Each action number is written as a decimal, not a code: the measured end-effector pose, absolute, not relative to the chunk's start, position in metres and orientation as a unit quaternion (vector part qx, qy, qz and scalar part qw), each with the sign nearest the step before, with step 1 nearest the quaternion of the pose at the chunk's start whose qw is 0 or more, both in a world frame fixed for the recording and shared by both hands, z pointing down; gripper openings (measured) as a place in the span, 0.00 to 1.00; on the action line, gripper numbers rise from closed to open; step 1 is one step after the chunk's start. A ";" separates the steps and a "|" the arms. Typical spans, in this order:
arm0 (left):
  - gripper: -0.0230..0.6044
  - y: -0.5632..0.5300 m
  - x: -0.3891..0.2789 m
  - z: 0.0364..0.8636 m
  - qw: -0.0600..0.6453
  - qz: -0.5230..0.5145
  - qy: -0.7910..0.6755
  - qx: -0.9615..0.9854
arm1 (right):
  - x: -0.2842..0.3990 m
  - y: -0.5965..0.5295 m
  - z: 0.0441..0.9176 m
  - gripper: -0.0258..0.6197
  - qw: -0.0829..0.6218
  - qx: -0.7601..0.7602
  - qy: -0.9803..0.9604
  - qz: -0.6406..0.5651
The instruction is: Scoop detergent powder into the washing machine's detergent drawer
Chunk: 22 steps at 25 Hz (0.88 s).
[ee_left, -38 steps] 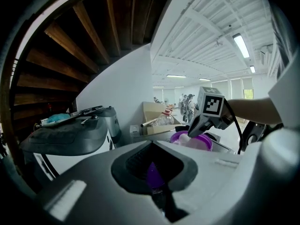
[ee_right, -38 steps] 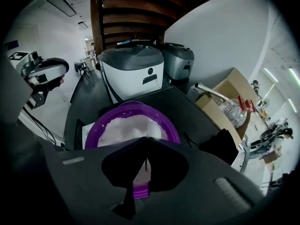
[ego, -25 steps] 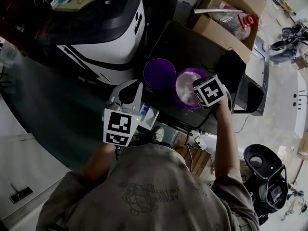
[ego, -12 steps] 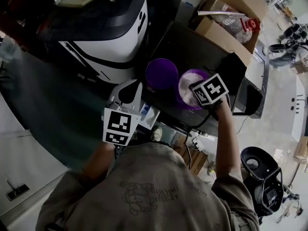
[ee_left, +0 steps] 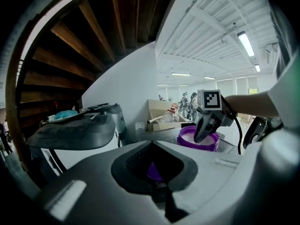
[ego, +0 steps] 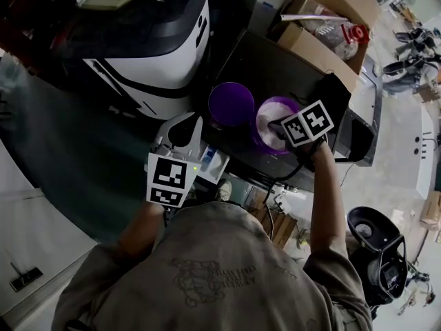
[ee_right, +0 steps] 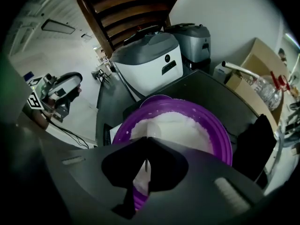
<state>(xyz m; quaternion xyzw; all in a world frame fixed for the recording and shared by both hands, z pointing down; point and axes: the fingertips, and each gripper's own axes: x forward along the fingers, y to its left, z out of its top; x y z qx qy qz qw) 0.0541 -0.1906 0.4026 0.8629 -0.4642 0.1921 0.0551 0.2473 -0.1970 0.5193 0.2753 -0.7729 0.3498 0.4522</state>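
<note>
A purple tub (ego: pixel 270 121) (ee_right: pixel 213 132) (ee_left: pixel 199 139) full of white powder stands on a dark machine top (ego: pixel 275 64), with its purple lid (ego: pixel 231 104) lying to its left. My right gripper (ego: pixel 284 134) (ee_right: pixel 148 146) (ee_left: pixel 202 134) dips into the tub, shut on the thin handle of a pale scoop (ee_right: pixel 151 129) whose bowl rests in the powder. My left gripper (ego: pixel 193 125) (ee_left: pixel 153 146) hovers at the machine's front left edge, shut, with nothing seen between its jaws. A small white and blue compartment (ego: pixel 212 165), apparently the drawer, sits just right of it.
A white and grey appliance (ego: pixel 148 40) stands at the back left. An open cardboard box (ego: pixel 331 19) with a plastic bottle sits at the back right. A black object (ego: pixel 341 112) rests right of the tub. Cables hang below the machine's front edge.
My right gripper has shifted slightly right and tilted while staying over the tub. The left gripper has stayed where it was.
</note>
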 end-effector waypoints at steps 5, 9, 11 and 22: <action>0.04 -0.189 0.053 0.404 0.056 0.191 -0.458 0.866 | 0.248 -0.194 0.508 0.09 0.390 0.285 -0.781 0.395; 0.04 -0.187 0.054 0.408 0.056 0.190 -0.451 0.870 | 0.251 -0.193 0.501 0.09 0.355 0.305 -0.782 0.411; 0.04 -0.187 0.054 0.408 0.056 0.190 -0.448 0.872 | 0.252 -0.192 0.497 0.09 0.333 0.313 -0.783 0.421; 0.04 -0.191 0.066 0.405 0.049 0.188 -0.423 0.885 | 0.265 -0.199 0.459 0.09 0.138 0.364 -0.783 0.485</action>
